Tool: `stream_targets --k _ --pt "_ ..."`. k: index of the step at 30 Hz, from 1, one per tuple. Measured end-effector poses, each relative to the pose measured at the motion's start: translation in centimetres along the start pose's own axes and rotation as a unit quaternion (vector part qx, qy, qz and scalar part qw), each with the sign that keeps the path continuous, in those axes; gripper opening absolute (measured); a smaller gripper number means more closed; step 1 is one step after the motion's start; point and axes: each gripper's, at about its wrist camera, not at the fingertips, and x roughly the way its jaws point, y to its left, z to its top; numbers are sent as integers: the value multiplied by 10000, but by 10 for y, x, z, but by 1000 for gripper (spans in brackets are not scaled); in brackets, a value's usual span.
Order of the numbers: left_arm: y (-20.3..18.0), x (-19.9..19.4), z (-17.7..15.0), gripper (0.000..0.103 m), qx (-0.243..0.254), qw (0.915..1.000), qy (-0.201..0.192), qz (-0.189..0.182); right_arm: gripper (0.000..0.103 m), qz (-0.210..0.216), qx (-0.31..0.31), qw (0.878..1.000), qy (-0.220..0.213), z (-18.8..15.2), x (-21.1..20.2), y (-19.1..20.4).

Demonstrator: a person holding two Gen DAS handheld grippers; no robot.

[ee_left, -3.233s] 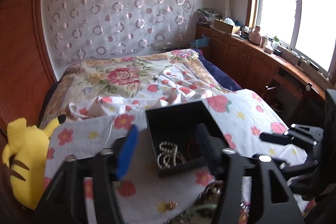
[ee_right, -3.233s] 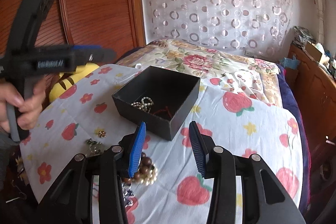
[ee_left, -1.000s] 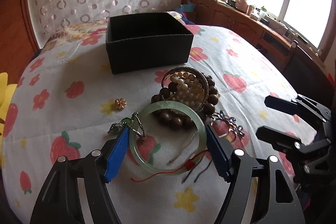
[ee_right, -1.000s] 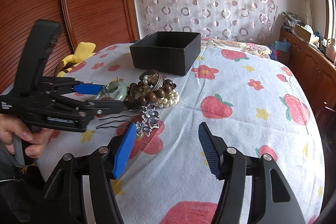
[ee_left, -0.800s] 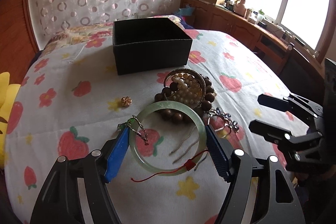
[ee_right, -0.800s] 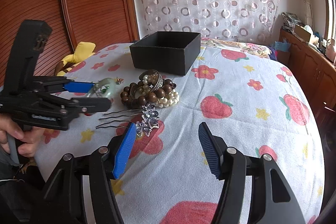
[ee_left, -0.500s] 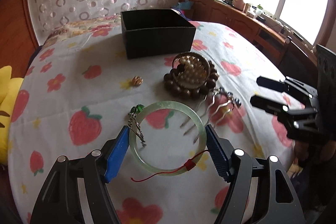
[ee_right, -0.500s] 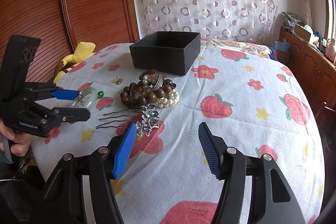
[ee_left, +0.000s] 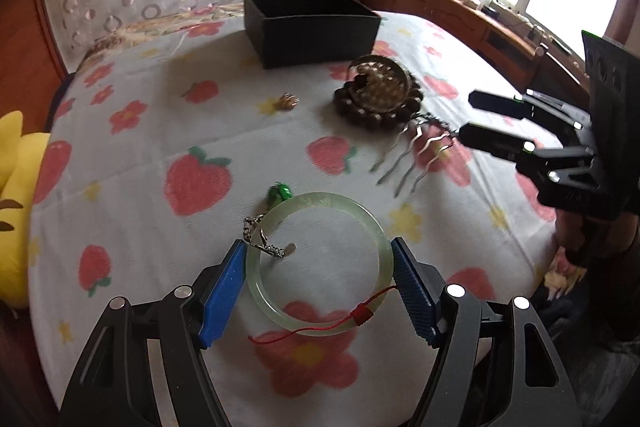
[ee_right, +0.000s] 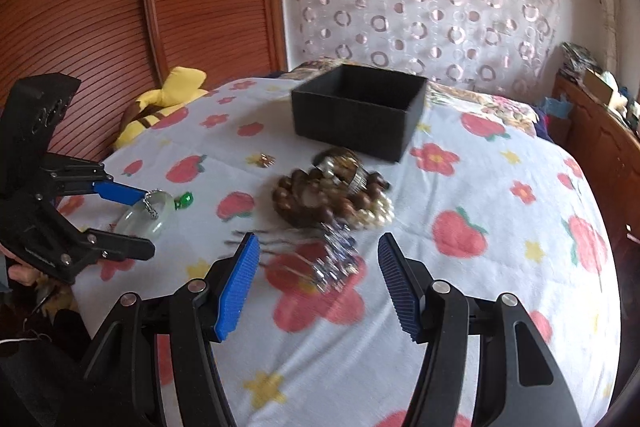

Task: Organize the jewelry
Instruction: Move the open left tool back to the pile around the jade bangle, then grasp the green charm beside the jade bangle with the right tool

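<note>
My left gripper (ee_left: 318,263) is shut on a pale green jade bangle (ee_left: 316,201), with a thin chain and green charm (ee_left: 280,191) and a red cord hanging off it; it is held above the bedsheet. The bangle also shows in the right wrist view (ee_right: 148,217) between the left gripper's fingers (ee_right: 120,191). My right gripper (ee_right: 318,267) is open and empty, above a silver hair comb (ee_right: 332,259). A pile of brown and pearl bead bracelets (ee_right: 332,195) lies in front of the open black box (ee_right: 356,111). A small gold piece (ee_right: 265,159) lies to the left.
A strawberry and flower print sheet (ee_right: 500,227) covers the surface. A yellow plush toy (ee_right: 160,107) lies at the left edge by the wooden headboard. Wooden cabinets (ee_left: 460,11) run under the window on the right.
My left gripper has pulled back from the bracelet pile, carrying the jade bangle with it. My right gripper has moved forward over the silver hair comb.
</note>
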Motion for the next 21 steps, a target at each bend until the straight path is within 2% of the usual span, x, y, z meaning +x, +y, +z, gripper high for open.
stream_targets --k 6,7,8,9,11,16,21 --pt "18 -2 -6 69 -10 9996 140 256 64 327 -288 9991 -1 23 9 25" --pt "21 -4 -7 71 -12 9995 135 280 62 427 -361 9984 20 26 13 31" --pt "23 -7 -9 78 -9 9995 131 299 58 531 -432 9976 64 28 17 36" --pt "27 -12 -11 80 -14 9995 84 320 52 594 -474 9970 122 29 21 40" --pt "32 -20 -14 81 -34 9995 42 322 46 754 -570 9953 227 31 28 50" --pt "52 -41 -21 81 -185 9986 -170 472 22 1205 -725 9884 574 39 59 75" --pt "70 -51 -24 81 -402 9971 -330 554 18 1544 -718 9822 798 46 77 89"
